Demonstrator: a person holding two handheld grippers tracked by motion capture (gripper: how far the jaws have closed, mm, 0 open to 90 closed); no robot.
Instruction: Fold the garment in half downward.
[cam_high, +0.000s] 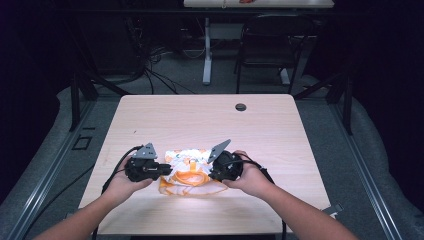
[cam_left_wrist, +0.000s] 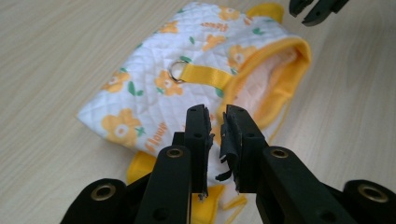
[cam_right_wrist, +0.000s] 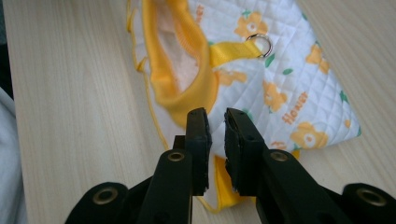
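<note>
A small quilted white garment (cam_high: 190, 167) with orange flowers and yellow trim lies flat on the wooden table (cam_high: 200, 115), between my two grippers. My left gripper (cam_high: 167, 170) sits at its left edge and my right gripper (cam_high: 212, 172) at its right edge. In the left gripper view the jaws (cam_left_wrist: 217, 123) stand a narrow gap apart over the garment (cam_left_wrist: 154, 88), with no cloth pinched. A metal ring (cam_left_wrist: 177, 71) on a yellow strap faces up. In the right gripper view the jaws (cam_right_wrist: 215, 123) are likewise slightly apart above the yellow-trimmed opening (cam_right_wrist: 180, 70).
A round cable hole (cam_high: 240, 107) sits near the table's far edge. Beyond the table are a black chair (cam_high: 272, 45), a white table leg (cam_high: 207, 50) and cables on the floor. The right gripper's tips (cam_left_wrist: 317, 9) show at the top of the left gripper view.
</note>
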